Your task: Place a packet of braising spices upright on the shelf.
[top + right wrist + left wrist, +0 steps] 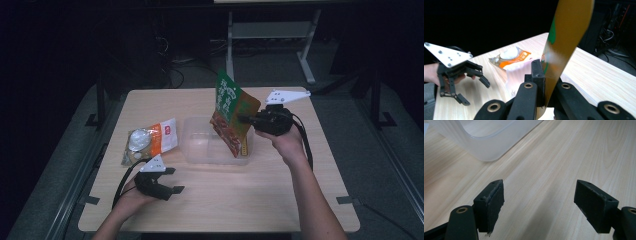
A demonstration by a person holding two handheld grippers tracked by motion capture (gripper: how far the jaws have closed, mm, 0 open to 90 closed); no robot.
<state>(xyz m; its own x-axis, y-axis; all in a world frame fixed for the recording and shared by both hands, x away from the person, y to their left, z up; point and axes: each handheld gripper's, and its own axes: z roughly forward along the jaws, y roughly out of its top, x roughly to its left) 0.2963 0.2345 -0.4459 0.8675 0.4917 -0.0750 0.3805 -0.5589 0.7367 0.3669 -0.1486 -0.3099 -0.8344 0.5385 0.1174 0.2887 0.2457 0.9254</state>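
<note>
Green-orange food pouch [231, 116] tilted | right tongs [243, 119] clamp it | left tongs [172, 180] spread, empty

Bare wooden table [260, 195] is lying open along the near edge; the clear plastic container [200, 150] and the orange-white packet [152, 140] are blocking mid-table.

**Colours and patterns on the tabletop**

Tabletop [280, 200]: pale wood with fine lengthwise grain. Plastic tub [200, 145]: translucent, milky white, unpatterned. Sauce pouch [232, 112], above the tub's right end: green upper band with white lettering, red-brown printed lower part, plain golden-yellow back. Snack packet [152, 140], left of the tub: orange and white print, clear window showing white contents. Both grippers [162, 182] [245, 119]: matte black fingers [490, 205], brass-coloured rivets, light grey top plates.
</note>
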